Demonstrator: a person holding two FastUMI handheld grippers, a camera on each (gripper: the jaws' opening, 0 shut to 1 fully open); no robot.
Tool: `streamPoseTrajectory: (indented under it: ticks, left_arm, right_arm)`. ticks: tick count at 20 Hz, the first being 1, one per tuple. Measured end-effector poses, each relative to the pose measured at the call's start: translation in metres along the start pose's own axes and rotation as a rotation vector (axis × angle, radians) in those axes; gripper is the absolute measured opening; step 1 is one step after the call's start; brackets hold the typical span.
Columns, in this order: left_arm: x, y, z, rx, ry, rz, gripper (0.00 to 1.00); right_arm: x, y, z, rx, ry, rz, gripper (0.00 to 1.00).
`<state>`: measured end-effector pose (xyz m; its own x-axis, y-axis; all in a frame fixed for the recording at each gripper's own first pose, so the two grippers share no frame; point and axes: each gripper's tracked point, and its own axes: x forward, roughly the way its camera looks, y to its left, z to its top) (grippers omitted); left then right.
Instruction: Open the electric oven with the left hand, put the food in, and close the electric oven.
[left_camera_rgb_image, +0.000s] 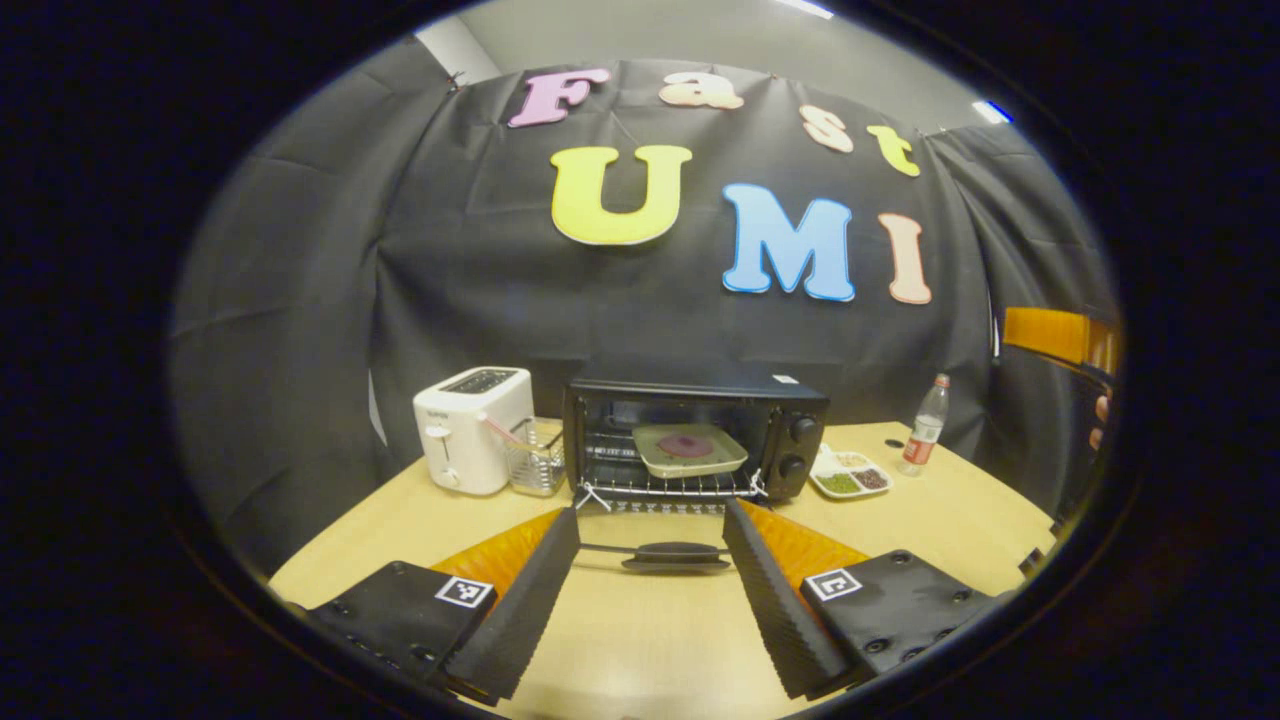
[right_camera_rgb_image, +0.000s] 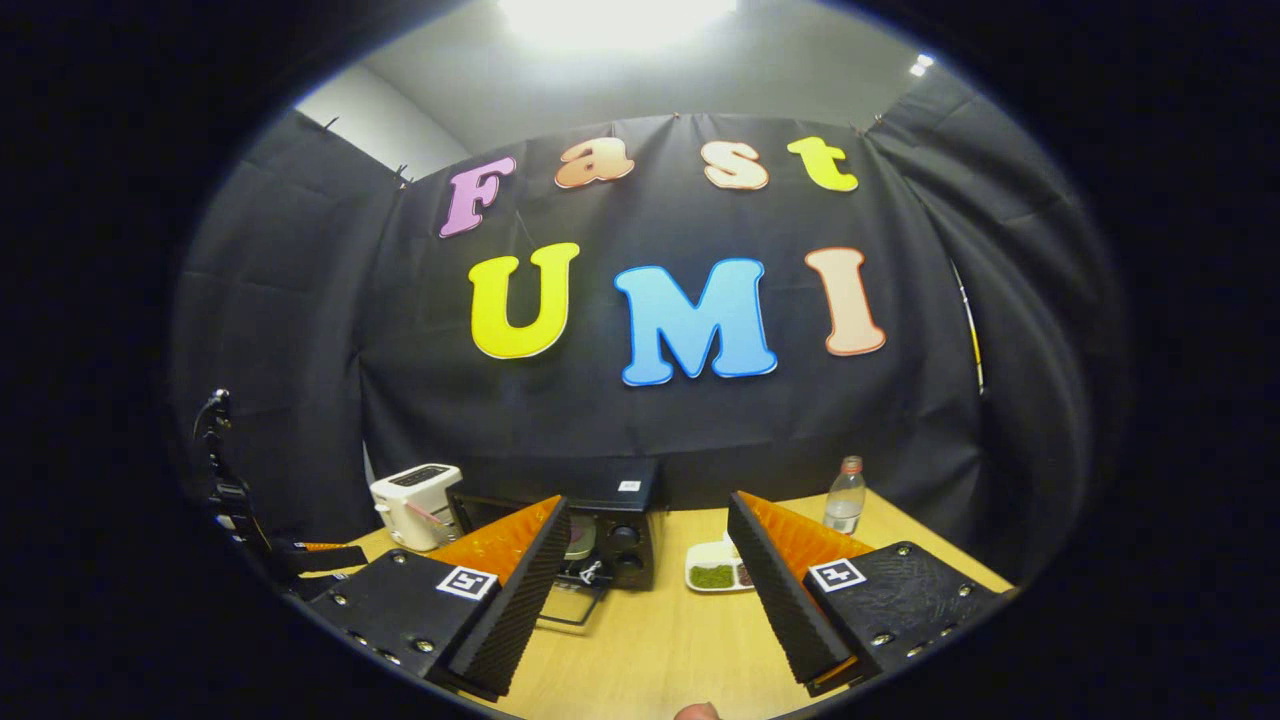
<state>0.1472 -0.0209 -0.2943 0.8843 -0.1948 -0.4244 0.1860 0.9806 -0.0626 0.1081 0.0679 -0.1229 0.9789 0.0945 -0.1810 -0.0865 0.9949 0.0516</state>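
Oven (left_camera_rgb_image: 695, 430) at mid-worktop (left_camera_rgb_image: 930, 520), against the booth wall, its door (left_camera_rgb_image: 660, 540) lowered flat toward the viewer, handle (left_camera_rgb_image: 676, 556) at the near edge. Plate (left_camera_rgb_image: 690, 450) with food (left_camera_rgb_image: 686, 445) inside, on the rack (left_camera_rgb_image: 665, 483). Left of the oven: basket (left_camera_rgb_image: 535, 457), just beside it; toaster (left_camera_rgb_image: 472, 428) beyond the basket. Right of the oven: divided dish (left_camera_rgb_image: 850, 473), just beside it; bottle (left_camera_rgb_image: 925, 425) farther right, near the wall. Left tool (left_camera_rgb_image: 650, 585) in front of the door, fingers apart either side of the handle. Right tool (right_camera_rgb_image: 645, 590) farther back, well apart from the oven.
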Motion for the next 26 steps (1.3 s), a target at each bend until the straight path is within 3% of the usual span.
streamPoseTrajectory:
  ticks: [1,2,7,11,13,17,21,26]
  left_arm:
    - [0.009,-0.002,-0.01,0.005,0.027,-0.01,0.92]
    - [0.016,-0.004,-0.021,0.008,0.061,-0.019,0.98]
    - [0.05,-0.007,-0.071,-0.011,0.203,-0.046,0.98]
    - [0.075,-0.007,-0.103,-0.002,0.304,-0.061,1.0]
    - [0.086,-0.007,-0.118,0.018,0.36,-0.064,0.96]
    - [0.104,-0.012,-0.135,0.061,0.441,-0.081,1.0]
    - [0.116,-0.022,-0.142,0.079,0.509,-0.102,0.98]
    - [0.128,-0.019,-0.151,0.082,0.54,-0.066,0.98]
  right_arm:
    - [0.002,-0.002,0.002,-0.016,-0.013,-0.018,0.98]
    - [0.008,0.0,-0.001,-0.033,-0.026,-0.033,0.98]
    - [0.004,-0.008,0.002,-0.103,-0.059,-0.097,0.98]
    - [0.008,-0.015,-0.008,-0.084,-0.03,-0.149,0.98]
    - [0.01,-0.02,-0.012,-0.082,-0.016,-0.178,0.98]
    - [0.008,-0.04,-0.013,-0.092,0.001,-0.234,0.97]
    - [0.009,-0.051,-0.016,-0.09,0.031,-0.269,0.98]
    - [0.004,-0.061,-0.012,-0.097,0.028,-0.3,0.97]
